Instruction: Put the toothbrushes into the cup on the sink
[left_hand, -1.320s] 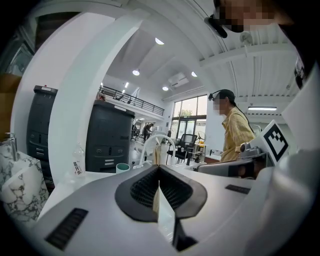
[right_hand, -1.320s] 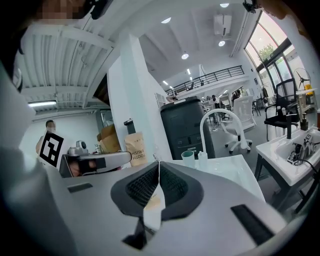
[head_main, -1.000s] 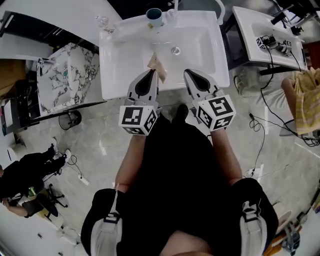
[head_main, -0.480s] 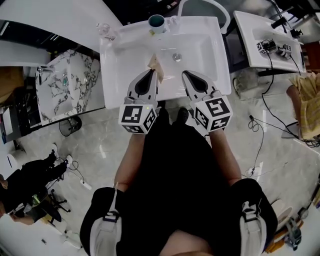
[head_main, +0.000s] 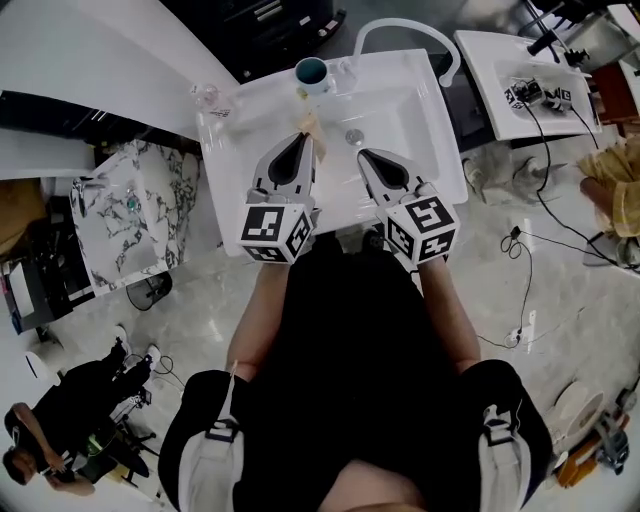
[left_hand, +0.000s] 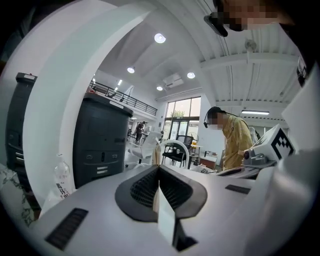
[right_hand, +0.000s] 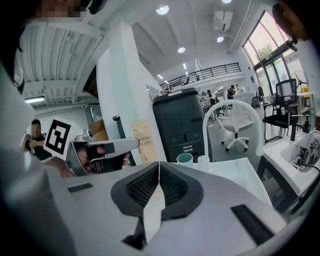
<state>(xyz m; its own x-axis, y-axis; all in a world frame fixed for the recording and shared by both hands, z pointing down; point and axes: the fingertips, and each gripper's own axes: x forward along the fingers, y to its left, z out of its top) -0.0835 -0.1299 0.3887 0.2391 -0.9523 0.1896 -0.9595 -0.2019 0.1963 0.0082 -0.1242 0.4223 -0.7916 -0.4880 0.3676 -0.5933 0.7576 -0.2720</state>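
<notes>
A white sink (head_main: 425, 120) stands in front of me, and a teal cup (head_main: 311, 72) (right_hand: 184, 158) sits on its back rim beside the arched white faucet (head_main: 400, 30). My left gripper (head_main: 303, 140) is over the basin, shut on a tan toothbrush package (head_main: 308, 124) that sticks up past its tips. In the right gripper view the package (right_hand: 143, 142) stands upright at the left gripper (right_hand: 134, 144). My right gripper (head_main: 362, 156) hovers over the basin near the drain (head_main: 352, 136), its jaws shut with nothing between them. No loose toothbrush shows.
A clear bottle (head_main: 206, 96) stands on the sink's left corner. A marble counter (head_main: 130, 190) lies to the left, a second sink (head_main: 500, 90) with devices and cables to the right. A dark cabinet (right_hand: 182, 125) stands behind the sink. A person in yellow (left_hand: 235, 142) is at the right.
Both grippers have moved forward over the basin, closer to the cup. The tan package has travelled with the left gripper past the drain.
</notes>
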